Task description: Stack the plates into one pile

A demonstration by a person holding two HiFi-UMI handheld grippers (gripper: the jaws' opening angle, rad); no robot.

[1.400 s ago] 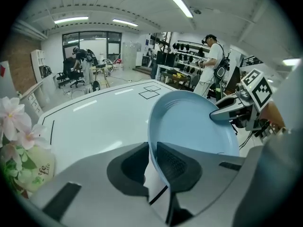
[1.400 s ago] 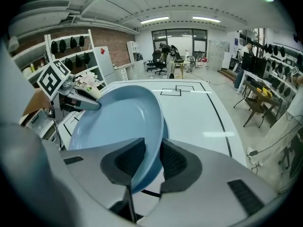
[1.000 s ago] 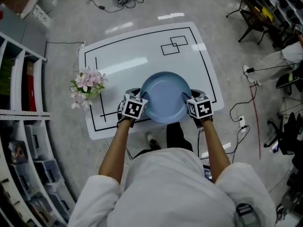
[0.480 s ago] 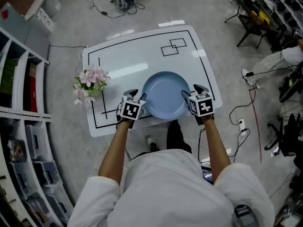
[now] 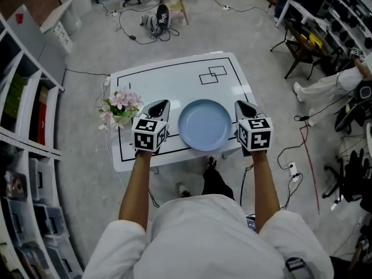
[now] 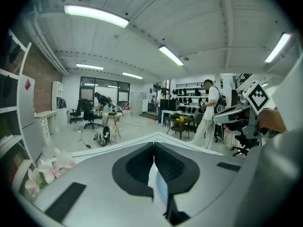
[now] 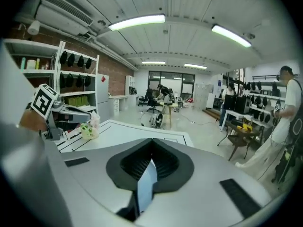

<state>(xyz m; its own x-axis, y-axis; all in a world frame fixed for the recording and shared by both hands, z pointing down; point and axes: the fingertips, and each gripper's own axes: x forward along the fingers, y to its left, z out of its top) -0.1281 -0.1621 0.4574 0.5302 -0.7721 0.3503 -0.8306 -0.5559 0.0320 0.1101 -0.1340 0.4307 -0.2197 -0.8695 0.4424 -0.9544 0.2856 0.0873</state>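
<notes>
One white worktop [image 5: 174, 80], and near its front edge sits one blue plate pile [image 5: 204, 124]. How many plates are in it, I can't tell from above. Two grippers flank it, both apart from the rim: left gripper [image 5: 162, 104] on its left, right gripper [image 5: 242, 106] on its right. Both pairs of jaws have just closed tight with nothing between them. One flower bunch [image 5: 119, 106] stands at the worktop's left edge.

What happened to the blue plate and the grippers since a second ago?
The left gripper and right gripper let go of the plate and lifted away. Their jaws have just closed on nothing. The plate, flowers and table stayed put.
</notes>
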